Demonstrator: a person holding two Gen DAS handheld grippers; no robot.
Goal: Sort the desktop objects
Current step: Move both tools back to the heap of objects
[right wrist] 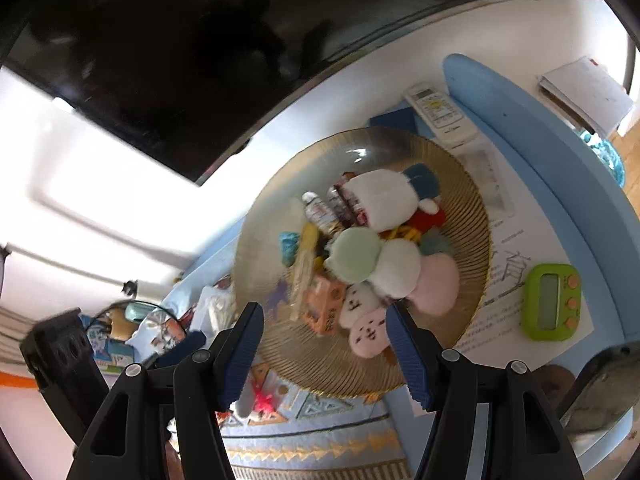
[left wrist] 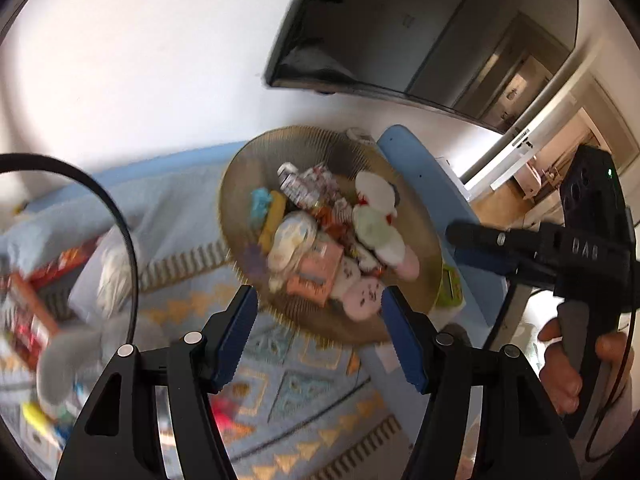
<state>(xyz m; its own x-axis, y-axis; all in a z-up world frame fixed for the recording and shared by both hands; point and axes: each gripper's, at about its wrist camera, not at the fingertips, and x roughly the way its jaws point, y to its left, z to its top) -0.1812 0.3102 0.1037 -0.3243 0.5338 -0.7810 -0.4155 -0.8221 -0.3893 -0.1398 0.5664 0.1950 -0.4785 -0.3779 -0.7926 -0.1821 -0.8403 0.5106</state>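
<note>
Right now both grippers hang above one round gold bowl that sits on the patterned cloth covering the tabletop, toward its far edge under the dark screen. The left gripper has its fingers spread apart and empty; the right gripper is likewise released, nothing between its fingers.

The relation that matters: the heap in the bowl lies straight ahead of both sets of fingers, just past the tips. In the right wrist view the two pink plush faces lie nearest, squarely between the open fingers, so the right hand looks better placed for a first pick. The slim yellow tube has its long axis running away from the fingers, roughly in line with them, so I judge a wrist turn would be needed to close across it.

Counted in the bowl, as far as blur allows: one mint plush, one white round plush, one larger white plush, one orange carton. Outside it: one green timer near the right edge, one white remote beyond the bowl.
</note>
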